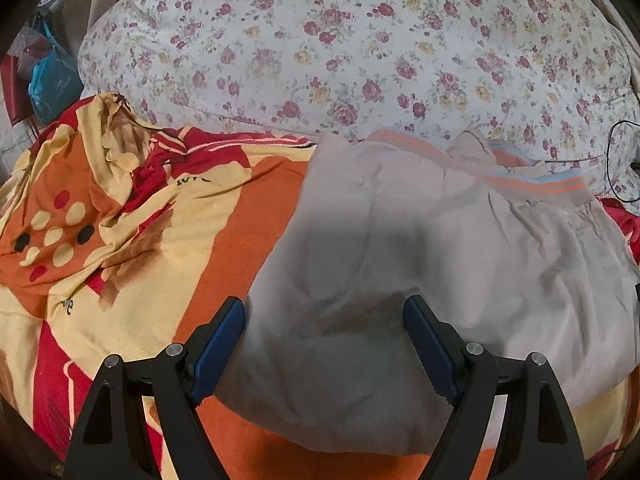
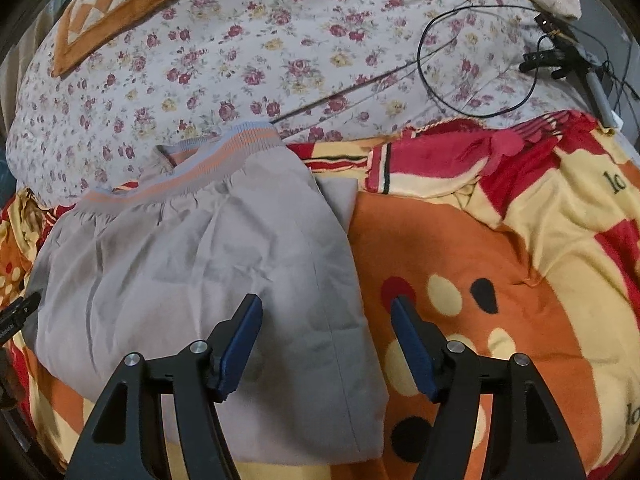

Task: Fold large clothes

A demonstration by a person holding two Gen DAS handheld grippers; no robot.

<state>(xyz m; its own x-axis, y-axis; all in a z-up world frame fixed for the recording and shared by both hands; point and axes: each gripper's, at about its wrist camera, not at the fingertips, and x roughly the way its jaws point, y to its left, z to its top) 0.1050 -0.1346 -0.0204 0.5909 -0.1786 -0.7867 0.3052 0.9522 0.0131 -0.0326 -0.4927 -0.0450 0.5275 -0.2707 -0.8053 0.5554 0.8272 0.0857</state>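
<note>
A grey garment [image 1: 420, 248] with an orange and blue striped elastic band [image 1: 532, 182] lies folded on an orange, red and yellow blanket [image 1: 132, 240]. My left gripper [image 1: 324, 312] is open, its blue pads over the garment's near left part. In the right wrist view the same garment [image 2: 200, 260] lies at the left, its band [image 2: 208, 164] at the far side. My right gripper [image 2: 326, 312] is open over the garment's near right edge. Neither gripper holds cloth.
A floral quilt [image 1: 340, 52] lies bunched behind the garment, also in the right wrist view [image 2: 240, 60]. An orange checked cushion [image 2: 120, 8] sits on it. A black cable [image 2: 472, 60] and a clip stand [image 2: 560, 56] lie at the far right. Blue bags [image 1: 52, 76] hang far left.
</note>
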